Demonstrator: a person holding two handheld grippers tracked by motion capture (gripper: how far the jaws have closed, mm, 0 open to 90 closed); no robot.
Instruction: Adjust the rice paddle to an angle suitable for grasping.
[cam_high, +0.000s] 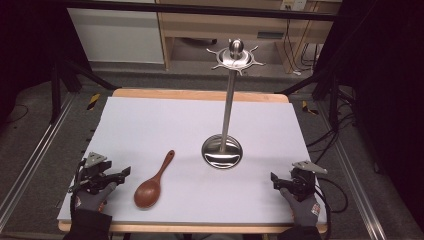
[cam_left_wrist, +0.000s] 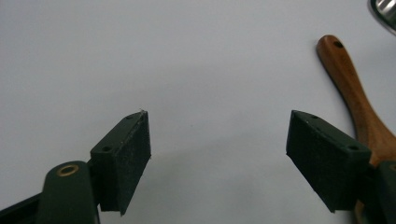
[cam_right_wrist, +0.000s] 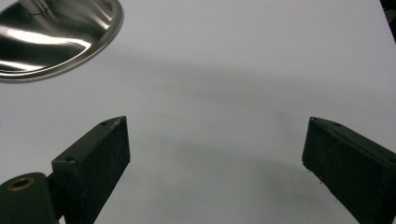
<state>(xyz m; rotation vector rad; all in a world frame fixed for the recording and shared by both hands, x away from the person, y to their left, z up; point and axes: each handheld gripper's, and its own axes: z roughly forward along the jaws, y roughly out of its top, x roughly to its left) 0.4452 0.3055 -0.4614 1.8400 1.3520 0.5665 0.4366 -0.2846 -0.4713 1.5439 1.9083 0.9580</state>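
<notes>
We can read no text, label, brand, number or sign on anything here. The wooden spoon (cam_high: 152, 182) is plain, the steel stand (cam_high: 223, 150) carries no marking that we can make out, and the white table cover (cam_high: 150, 125) is blank. Some pale patches sit on the furniture at the back (too small and blurred for us to read).

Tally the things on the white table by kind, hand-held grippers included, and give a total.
Wooden spoon: 1
Steel utensil stand: 1
Hand-held grippers: 2, the left hand-held gripper and the right hand-held gripper
Total: 4
</notes>
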